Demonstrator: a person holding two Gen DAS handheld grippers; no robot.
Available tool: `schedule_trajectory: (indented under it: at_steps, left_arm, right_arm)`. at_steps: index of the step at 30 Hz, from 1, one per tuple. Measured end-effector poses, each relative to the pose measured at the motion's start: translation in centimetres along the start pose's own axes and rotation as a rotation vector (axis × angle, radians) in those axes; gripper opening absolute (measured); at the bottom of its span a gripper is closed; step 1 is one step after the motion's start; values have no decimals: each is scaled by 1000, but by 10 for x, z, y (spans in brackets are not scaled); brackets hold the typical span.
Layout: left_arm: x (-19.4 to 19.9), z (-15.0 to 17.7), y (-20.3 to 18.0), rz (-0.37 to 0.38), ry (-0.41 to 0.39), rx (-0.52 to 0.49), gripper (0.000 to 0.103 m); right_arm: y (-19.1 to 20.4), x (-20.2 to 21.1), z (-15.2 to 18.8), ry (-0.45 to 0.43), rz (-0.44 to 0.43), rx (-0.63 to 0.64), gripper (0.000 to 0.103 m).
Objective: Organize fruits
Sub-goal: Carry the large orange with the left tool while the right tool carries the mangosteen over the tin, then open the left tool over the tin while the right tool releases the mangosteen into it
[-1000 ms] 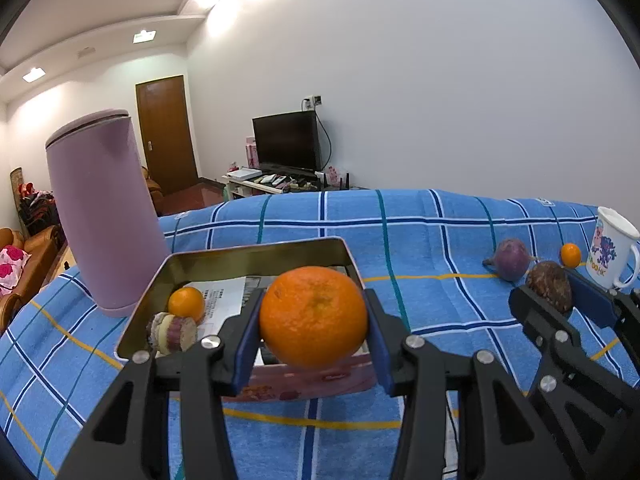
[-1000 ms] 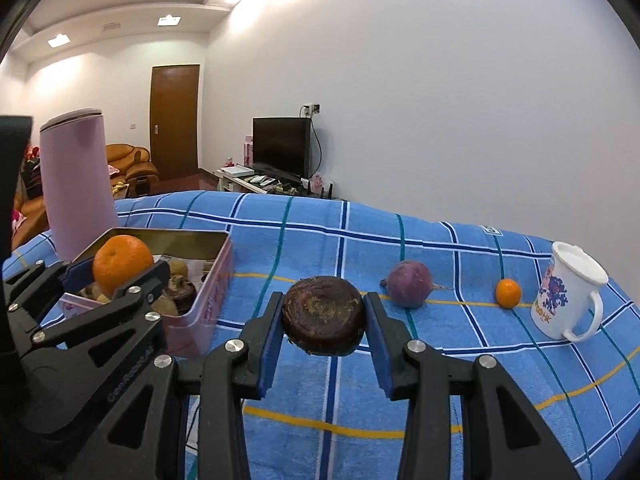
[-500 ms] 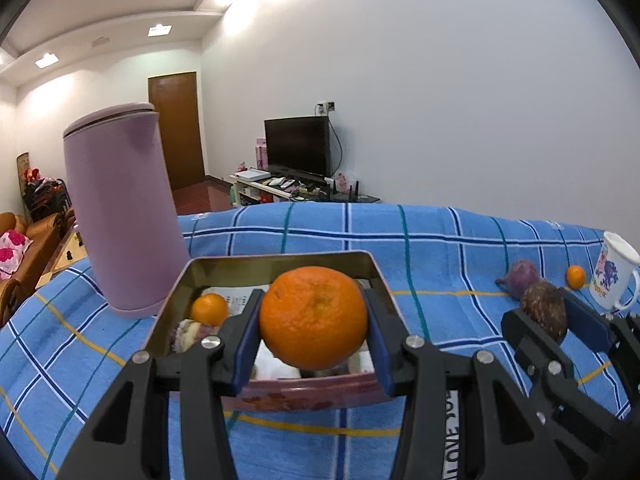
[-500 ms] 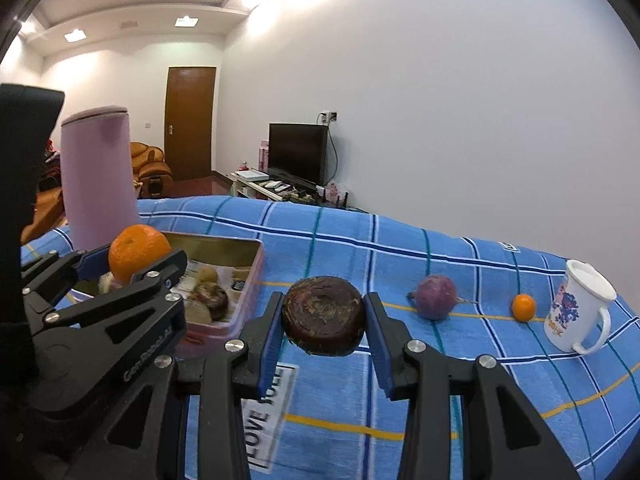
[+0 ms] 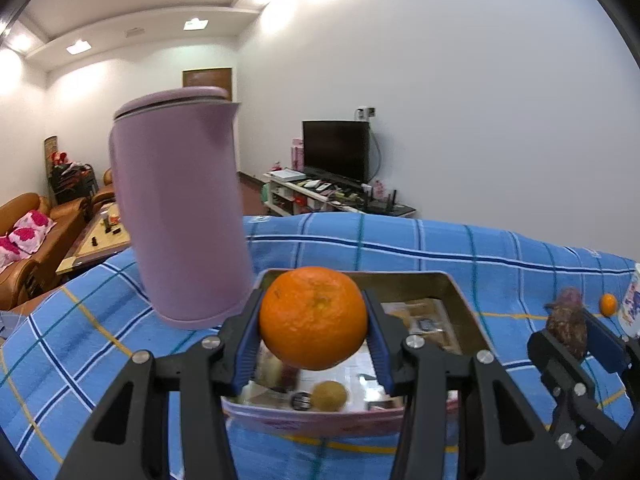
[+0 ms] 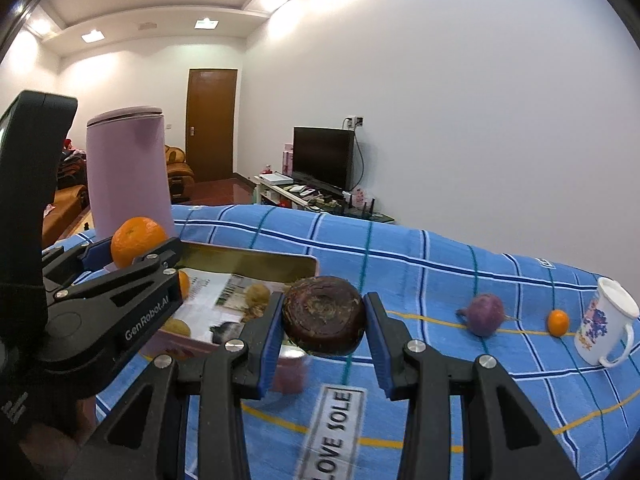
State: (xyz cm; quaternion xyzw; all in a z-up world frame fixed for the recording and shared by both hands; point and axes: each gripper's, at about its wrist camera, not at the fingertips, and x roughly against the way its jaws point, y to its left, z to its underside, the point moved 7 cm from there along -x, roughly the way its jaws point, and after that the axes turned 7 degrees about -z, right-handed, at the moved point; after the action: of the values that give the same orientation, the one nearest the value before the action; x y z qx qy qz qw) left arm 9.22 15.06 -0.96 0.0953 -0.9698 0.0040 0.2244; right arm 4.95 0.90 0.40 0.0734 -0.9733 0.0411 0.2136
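My left gripper [image 5: 313, 325] is shut on a large orange [image 5: 313, 318] and holds it above the near edge of the open metal tin [image 5: 460, 292]. The tin holds paper and several small fruits [image 5: 329, 396]. My right gripper [image 6: 324, 322] is shut on a dark brown round fruit [image 6: 324, 316], held in the air just right of the tin [image 6: 280, 262]. The orange [image 6: 136, 240] in the left gripper shows in the right wrist view. A purple fruit [image 6: 484, 314] and a small orange [image 6: 558, 322] lie on the blue checked cloth to the right.
A tall pink kettle [image 5: 180, 208] stands just left of and behind the tin. A white printed mug [image 6: 604, 328] stands at the far right. The cloth's far edge drops off toward a TV stand [image 6: 320, 196]. A sofa [image 5: 28, 252] is at the left.
Both grippers have moved left and forward toward the tin with their fruits still held. The kettle now looms closer in the left wrist view.
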Motion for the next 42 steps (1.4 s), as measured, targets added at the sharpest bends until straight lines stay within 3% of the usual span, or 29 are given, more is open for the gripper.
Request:
schedule_trajectory:
  at_steps: [12, 26, 42]
  left_arm:
    - [-23, -3, 30, -47, 19, 12, 49]
    - [-48, -7, 28, -40, 71, 3, 49]
    - [-67, 2, 21, -29, 152, -25, 49]
  right_arm:
    - [31, -31, -12, 4, -54, 0, 42]
    - [30, -72, -29, 26, -73, -60, 42]
    - [28, -115, -13, 160, -97, -99, 42]
